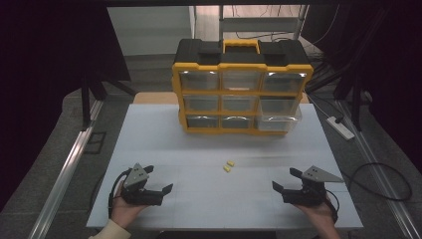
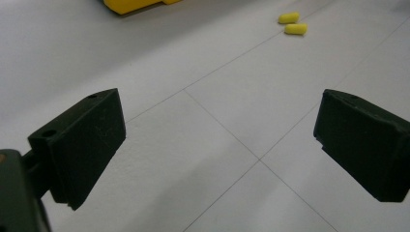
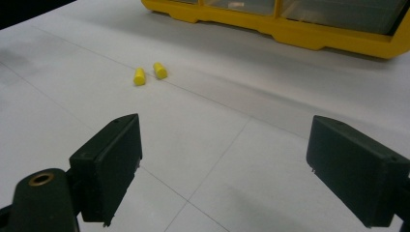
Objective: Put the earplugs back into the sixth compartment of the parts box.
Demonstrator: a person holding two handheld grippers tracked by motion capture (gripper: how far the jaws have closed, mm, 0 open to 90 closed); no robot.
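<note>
Yellow foam earplugs (image 1: 228, 166), two of them, lie side by side mid-table on the white table (image 1: 159, 134), well apart from both grippers and a bit in front of the yellow-and-black drawer organizer (image 1: 241, 89). We've got the left gripper (image 1: 160, 181) down near the left front edge, jaws spread wide with nothing between them. The right gripper (image 1: 284, 179) sits near the right front edge, jaws just as wide apart, also empty. Both point inward toward the earplugs.
</note>
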